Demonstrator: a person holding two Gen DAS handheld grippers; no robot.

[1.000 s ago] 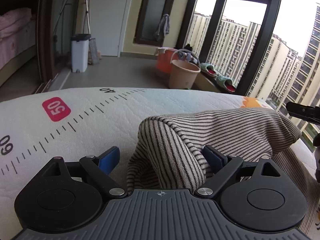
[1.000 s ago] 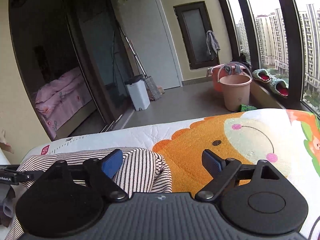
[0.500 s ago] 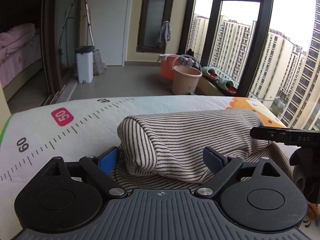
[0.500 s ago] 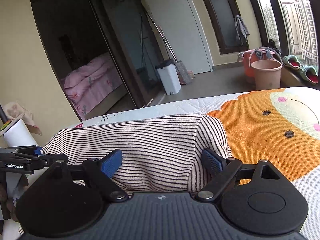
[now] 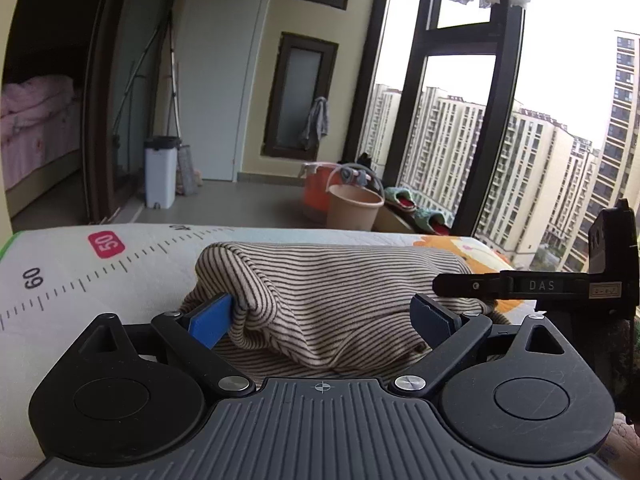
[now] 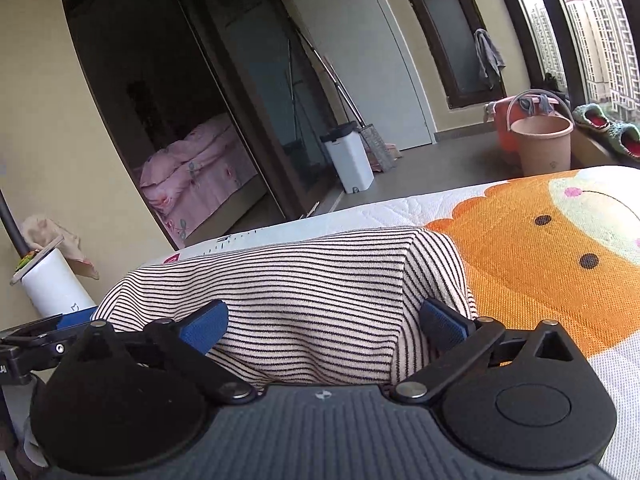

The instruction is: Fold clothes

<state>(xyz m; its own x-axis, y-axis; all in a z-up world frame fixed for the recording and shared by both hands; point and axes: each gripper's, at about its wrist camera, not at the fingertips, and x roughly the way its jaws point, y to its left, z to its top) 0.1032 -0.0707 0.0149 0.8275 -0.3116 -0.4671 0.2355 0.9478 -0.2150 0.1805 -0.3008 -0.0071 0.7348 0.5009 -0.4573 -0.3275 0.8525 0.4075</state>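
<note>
A cream garment with thin dark stripes (image 5: 332,292) lies folded into a thick bundle on the printed mat (image 5: 100,264). My left gripper (image 5: 322,316) is open, its blue pads (image 5: 212,316) standing on either side of the bundle's left end. In the right wrist view the same garment (image 6: 312,280) fills the gap of my open right gripper (image 6: 324,326), with its folded corner near the right pad (image 6: 444,326). The right gripper's black frame (image 5: 532,286) shows at the bundle's far right. The left gripper's tip (image 6: 72,318) shows at its far left.
The mat's orange lion print (image 6: 540,264) lies right of the garment, ruler marks (image 5: 108,244) to its left. On the floor beyond stand a pink bucket (image 5: 352,210) and a white bin (image 5: 160,172). A white cylinder (image 6: 52,288) stands left of the mat. Tall windows are on the right.
The loose striped heap has become a neat folded bundle. Both grippers have come in low against it, one at each end, and have stayed open.
</note>
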